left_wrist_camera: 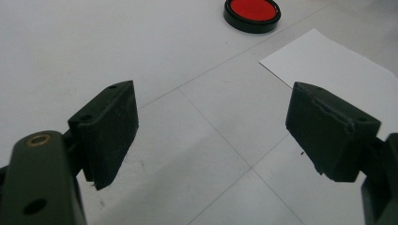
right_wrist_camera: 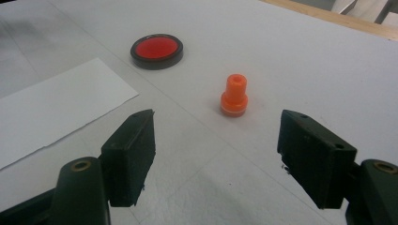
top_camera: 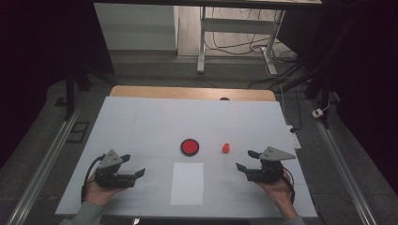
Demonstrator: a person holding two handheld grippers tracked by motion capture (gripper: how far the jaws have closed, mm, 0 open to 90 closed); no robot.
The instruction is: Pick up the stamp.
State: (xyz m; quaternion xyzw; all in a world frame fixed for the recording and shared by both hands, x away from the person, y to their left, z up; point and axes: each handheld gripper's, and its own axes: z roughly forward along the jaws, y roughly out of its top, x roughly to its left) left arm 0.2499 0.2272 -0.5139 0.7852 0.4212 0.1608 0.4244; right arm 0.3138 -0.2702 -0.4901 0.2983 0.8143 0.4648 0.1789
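Both of my grippers sit low over the white table (top_camera: 141, 122), one in each hand. Right gripper (top_camera: 247, 160) first: its jaws stand wide apart with nothing between them, and they point toward the small orange stamp (right_wrist_camera: 234, 95), which stands upright on the table a little ahead of the fingertips, apart from both pads (in the right gripper view it sits just about in the gap's line, farther out). Beyond the stamp and to its left in that view lies the round ink pad (right_wrist_camera: 156, 50), a black ring with a red face, well clear of the stamp. My left gripper (top_camera: 133, 165) is also spread wide and holds nothing; bare table shows between its pads (left_wrist_camera: 109, 131). Between my two hands lies the white sheet of paper (top_camera: 187, 183), flat on the table, its far edge near the ink pad but not touching it. From the high view the stamp stands just right of the ink pad.
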